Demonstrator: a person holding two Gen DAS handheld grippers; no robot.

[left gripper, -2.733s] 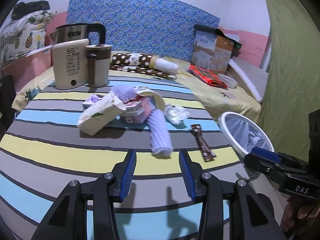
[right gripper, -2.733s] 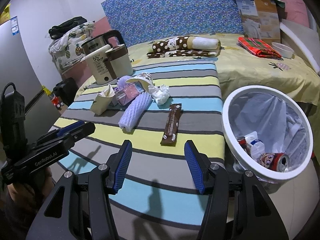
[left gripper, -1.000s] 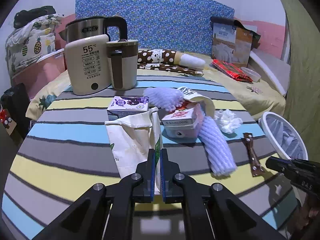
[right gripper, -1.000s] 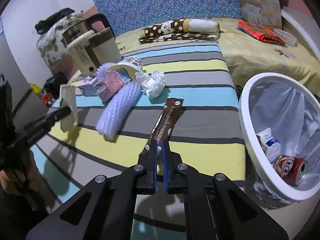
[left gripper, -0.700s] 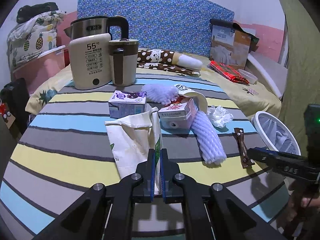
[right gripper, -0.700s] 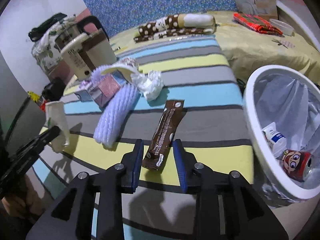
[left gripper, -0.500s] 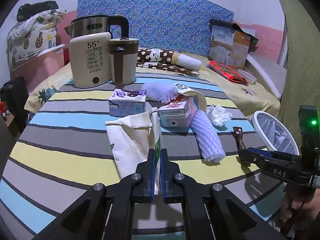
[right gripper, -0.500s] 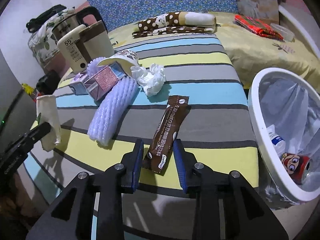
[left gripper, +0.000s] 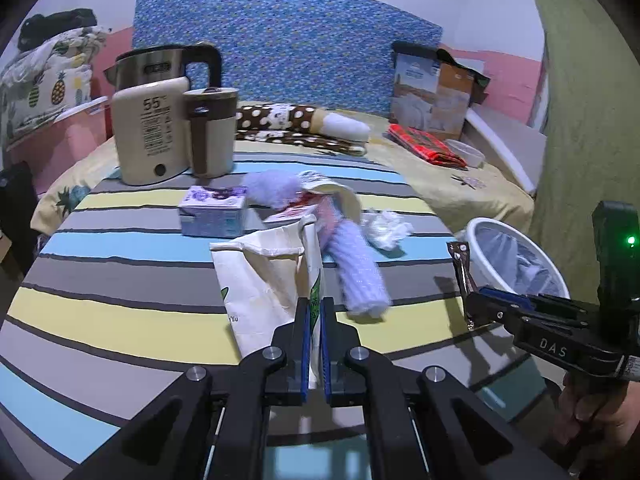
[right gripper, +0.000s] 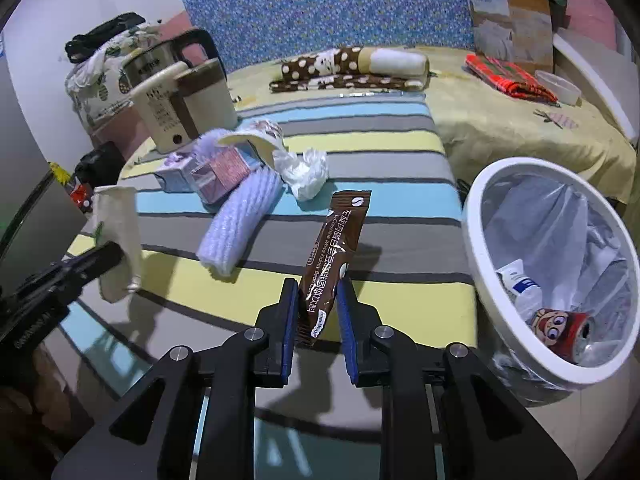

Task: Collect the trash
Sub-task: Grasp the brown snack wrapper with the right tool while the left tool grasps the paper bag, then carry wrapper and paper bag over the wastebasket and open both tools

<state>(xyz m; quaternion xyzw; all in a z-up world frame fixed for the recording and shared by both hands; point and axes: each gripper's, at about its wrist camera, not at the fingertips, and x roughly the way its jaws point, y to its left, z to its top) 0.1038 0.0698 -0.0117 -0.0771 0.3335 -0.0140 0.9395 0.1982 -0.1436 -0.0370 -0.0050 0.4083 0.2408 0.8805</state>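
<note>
Left gripper level over the striped cloth, clamped tight on the edge of a cream bag lifted off the surface; seen at 9 o'clock in the right view.

Right gripper held low, pointing forward, pads partly apart yet gripping a brown sachet raised clear of the cloth.

Bin at 3 o'clock of the sachet, holding a can and bottle.

Ahead at 11 o'clock: foam sleeve, tissue, cartons, cup, kettle behind.
</note>
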